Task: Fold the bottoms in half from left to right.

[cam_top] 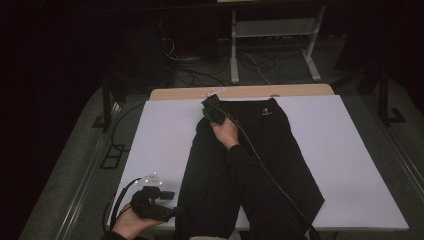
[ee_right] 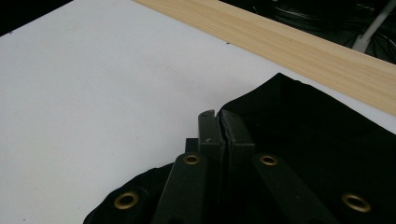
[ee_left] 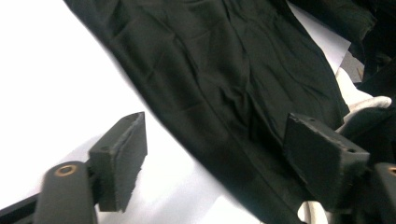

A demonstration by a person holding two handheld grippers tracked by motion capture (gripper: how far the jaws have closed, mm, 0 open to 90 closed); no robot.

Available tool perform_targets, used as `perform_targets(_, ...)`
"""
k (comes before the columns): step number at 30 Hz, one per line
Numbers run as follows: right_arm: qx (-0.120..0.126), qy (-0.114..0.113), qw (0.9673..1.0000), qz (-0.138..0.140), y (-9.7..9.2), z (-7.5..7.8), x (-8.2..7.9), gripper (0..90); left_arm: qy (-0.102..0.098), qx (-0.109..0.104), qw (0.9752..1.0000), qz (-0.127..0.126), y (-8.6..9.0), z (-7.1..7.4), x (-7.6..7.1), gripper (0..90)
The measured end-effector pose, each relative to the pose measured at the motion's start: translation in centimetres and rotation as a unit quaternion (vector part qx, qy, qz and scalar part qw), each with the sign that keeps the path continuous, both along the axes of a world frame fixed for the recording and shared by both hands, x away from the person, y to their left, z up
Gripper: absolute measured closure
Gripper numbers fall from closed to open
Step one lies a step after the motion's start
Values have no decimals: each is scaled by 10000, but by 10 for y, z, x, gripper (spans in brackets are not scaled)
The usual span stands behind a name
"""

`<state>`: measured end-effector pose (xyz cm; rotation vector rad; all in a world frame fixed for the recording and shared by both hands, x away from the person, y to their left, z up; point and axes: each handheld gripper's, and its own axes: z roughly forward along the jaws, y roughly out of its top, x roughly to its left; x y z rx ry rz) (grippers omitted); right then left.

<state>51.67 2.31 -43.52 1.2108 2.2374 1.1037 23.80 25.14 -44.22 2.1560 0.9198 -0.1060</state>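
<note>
One pair of black trousers (cam_top: 260,150) lies lengthwise on the white-covered desk (cam_top: 350,165), waistband toward the far wooden edge (cam_top: 240,92).

High view: right gripper (cam_top: 210,102) at the waistband's far left corner, its cable trailing back over the sleeve (cam_top: 250,185); left gripper (cam_top: 172,202) at the near left, beside the trouser leg hem.

Left gripper view: left gripper (ee_left: 215,163) released, jaws spread apart with the edge of the trouser leg (ee_left: 224,93) lying between them, pads not pressing on it.

Right gripper view: right gripper (ee_right: 218,122) clenched, jaws pressed together at the waistband corner (ee_right: 280,93); whether cloth is pinched between them I cannot tell.
</note>
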Motion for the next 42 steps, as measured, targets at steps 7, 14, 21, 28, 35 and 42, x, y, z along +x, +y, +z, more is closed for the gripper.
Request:
perform_targets(7,62,-66,10000,-4,-1,3,-1,863,142,-92,9998,-143,-1,-2,1,352)
perform_targets(14,116,-83,9999,1,-2,3,-2,863,64,81,9991,-408,-11,-2,1,523)
perform_targets(21,98,-125,9999,5,-4,3,-2,863,-154,423,9980,-449,-19,-1,-1,699)
perform_targets(28,124,-91,9999,20,-4,3,-2,863,-18,455,9986,-265,-19,-2,2,880)
perform_targets(35,247,-81,9997,-23,-12,12,0,863,-117,632,9973,-365,-24,6,-1,887)
perform_targets(42,398,-84,9991,-138,-27,24,4,863,-282,591,9968,-454,-28,15,-1,886)
